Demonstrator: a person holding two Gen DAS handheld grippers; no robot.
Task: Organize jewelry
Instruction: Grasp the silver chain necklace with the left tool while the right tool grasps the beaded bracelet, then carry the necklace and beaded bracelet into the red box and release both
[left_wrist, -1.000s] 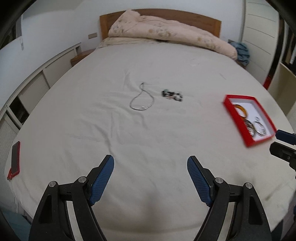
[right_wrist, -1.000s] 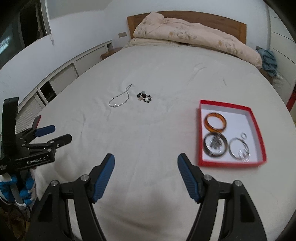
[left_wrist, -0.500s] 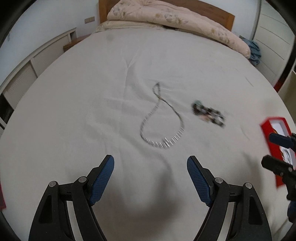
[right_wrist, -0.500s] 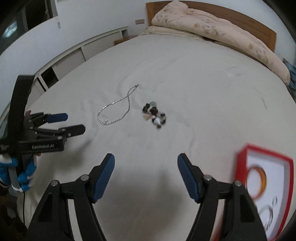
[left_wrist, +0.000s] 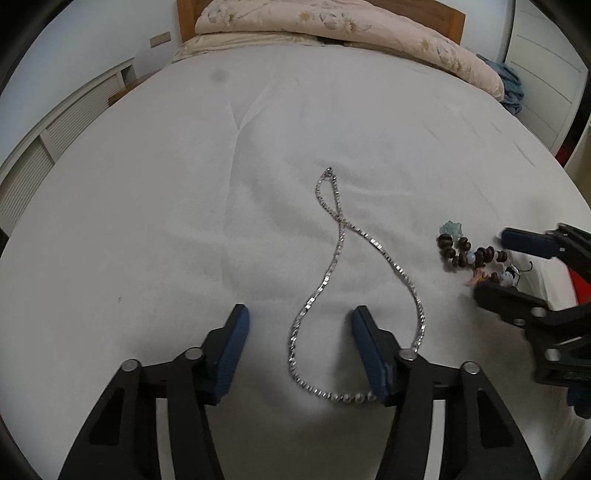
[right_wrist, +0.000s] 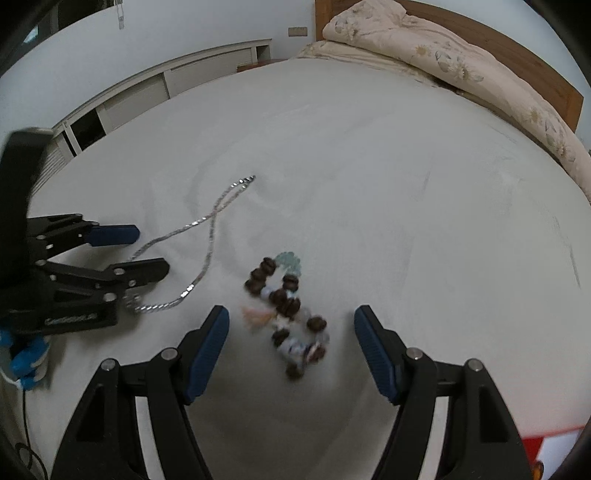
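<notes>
A silver chain necklace lies looped on the white bed sheet. My left gripper is open, its blue pads either side of the loop's near end. A beaded bracelet of dark brown and pale beads lies to the right of the necklace. My right gripper is open, its pads straddling the bracelet's near end. In the left wrist view the bracelet lies between the right gripper's fingers. The necklace also shows in the right wrist view.
A red tray corner shows at the lower right of the right wrist view. A folded floral duvet and wooden headboard are at the far end of the bed. White cabinets line the left wall.
Both grippers have moved forward and down to the sheet. The left now straddles the necklace and the right straddles the bracelet. The red tray has slid almost out of view.
</notes>
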